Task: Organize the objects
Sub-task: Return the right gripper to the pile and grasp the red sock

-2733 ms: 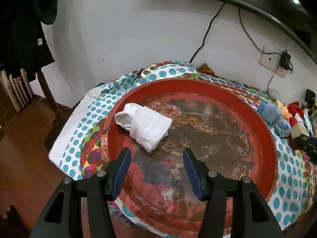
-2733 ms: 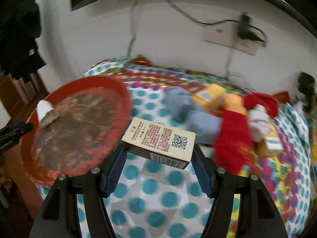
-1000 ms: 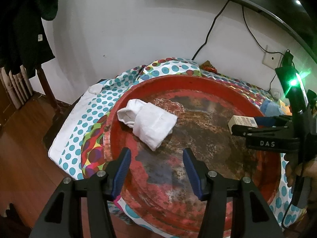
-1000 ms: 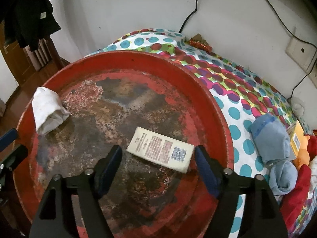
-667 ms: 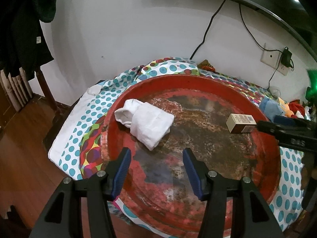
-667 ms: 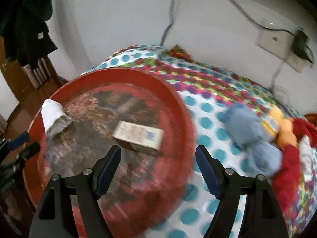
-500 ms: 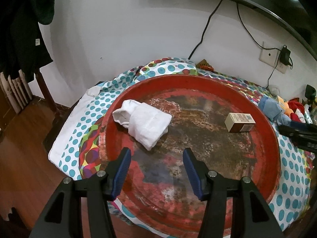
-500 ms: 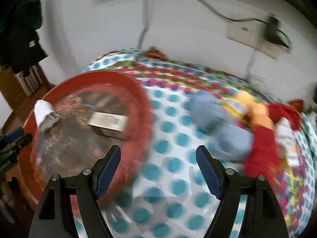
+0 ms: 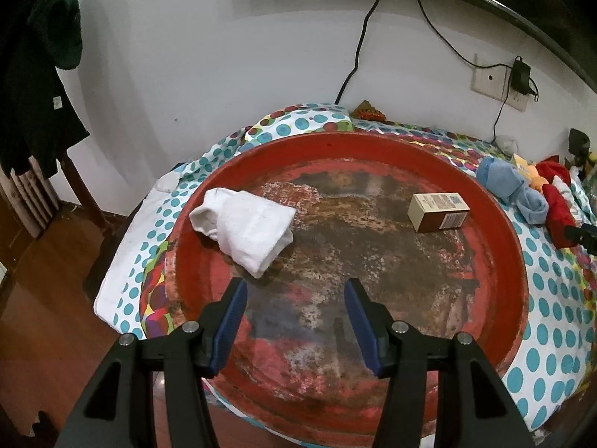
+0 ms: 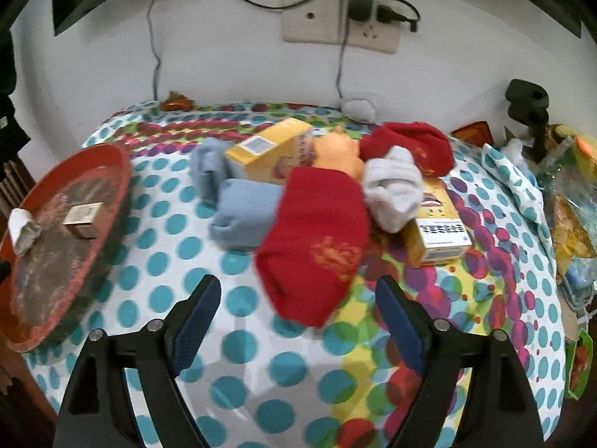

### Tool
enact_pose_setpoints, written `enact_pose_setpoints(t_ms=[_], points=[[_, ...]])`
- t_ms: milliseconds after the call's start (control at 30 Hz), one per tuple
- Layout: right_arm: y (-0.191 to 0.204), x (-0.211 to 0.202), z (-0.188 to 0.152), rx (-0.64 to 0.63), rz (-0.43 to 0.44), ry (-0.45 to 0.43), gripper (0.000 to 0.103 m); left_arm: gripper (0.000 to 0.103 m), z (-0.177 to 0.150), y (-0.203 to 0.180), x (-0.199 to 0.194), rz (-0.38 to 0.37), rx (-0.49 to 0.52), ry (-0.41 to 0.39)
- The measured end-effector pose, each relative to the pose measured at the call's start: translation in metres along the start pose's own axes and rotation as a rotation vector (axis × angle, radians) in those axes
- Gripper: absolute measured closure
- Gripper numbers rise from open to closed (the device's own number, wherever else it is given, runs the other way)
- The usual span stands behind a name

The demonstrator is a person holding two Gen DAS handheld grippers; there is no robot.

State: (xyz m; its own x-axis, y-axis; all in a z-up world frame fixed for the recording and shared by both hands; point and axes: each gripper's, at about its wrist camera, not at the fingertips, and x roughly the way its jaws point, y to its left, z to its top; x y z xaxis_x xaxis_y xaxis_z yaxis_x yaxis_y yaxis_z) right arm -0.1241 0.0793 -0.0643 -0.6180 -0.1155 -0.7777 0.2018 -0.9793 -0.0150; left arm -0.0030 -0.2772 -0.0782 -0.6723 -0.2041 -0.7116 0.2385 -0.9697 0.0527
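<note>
A big worn red round tray (image 9: 496,231) lies on the polka-dot cloth; it also shows at the left in the right wrist view (image 10: 112,171). In it lie a rolled white sock (image 9: 250,224) and a small tan box (image 9: 436,211). My left gripper (image 9: 294,306) is open and empty above the tray's near part. My right gripper (image 10: 298,306) is open and empty, just in front of a red sock (image 10: 317,239). Behind it lie light blue socks (image 10: 242,212), a grey sock (image 10: 391,190), another red sock (image 10: 410,145), a yellow box (image 10: 268,149) and a white-yellow box (image 10: 440,231).
A wall with a socket and cables (image 10: 343,22) stands behind the table. Plastic bags and clutter (image 10: 571,201) sit at the right edge. Dark clothes (image 9: 33,74) hang at the left over a wooden floor (image 9: 41,298).
My right gripper set the tan box down in the tray, opened, and swung right to the pile of socks and boxes. The left gripper stayed put and open.
</note>
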Motion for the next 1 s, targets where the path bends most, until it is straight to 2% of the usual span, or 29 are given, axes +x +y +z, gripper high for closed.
enact_pose_setpoints(t_ms=[267,400,467,500,533,567,800,1000], points=[[-0.02,0.032,0.008,0.052,0.034,-0.005,0.019,0.047,-0.005,-0.013,0.002,-0.021,0.043,-0.014],[-0.018,0.042,0.007,0.03,0.05,0.006,0.021,0.047,-0.005,-0.023,0.004,-0.012,0.073,0.004],[-0.018,0.045,0.006,0.022,0.079,0.013,0.041,0.047,-0.003,-0.028,0.001,-0.026,0.087,0.008],[-0.016,0.044,0.006,0.011,0.082,0.006,0.044,0.047,-0.003,-0.031,-0.001,-0.03,0.094,0.008],[-0.016,0.043,0.007,0.006,0.093,0.003,0.058,0.047,-0.002,-0.035,-0.003,-0.032,0.103,0.007],[-0.014,0.041,0.007,-0.004,0.094,-0.002,0.06,0.047,0.0,-0.041,-0.005,-0.033,0.12,0.006],[-0.031,0.027,-0.003,-0.02,0.096,-0.023,0.063,0.047,0.017,-0.089,-0.02,-0.104,0.214,-0.018],[-0.079,0.01,-0.024,0.015,0.063,-0.019,0.063,0.047,0.037,-0.154,-0.017,-0.203,0.338,-0.032]])
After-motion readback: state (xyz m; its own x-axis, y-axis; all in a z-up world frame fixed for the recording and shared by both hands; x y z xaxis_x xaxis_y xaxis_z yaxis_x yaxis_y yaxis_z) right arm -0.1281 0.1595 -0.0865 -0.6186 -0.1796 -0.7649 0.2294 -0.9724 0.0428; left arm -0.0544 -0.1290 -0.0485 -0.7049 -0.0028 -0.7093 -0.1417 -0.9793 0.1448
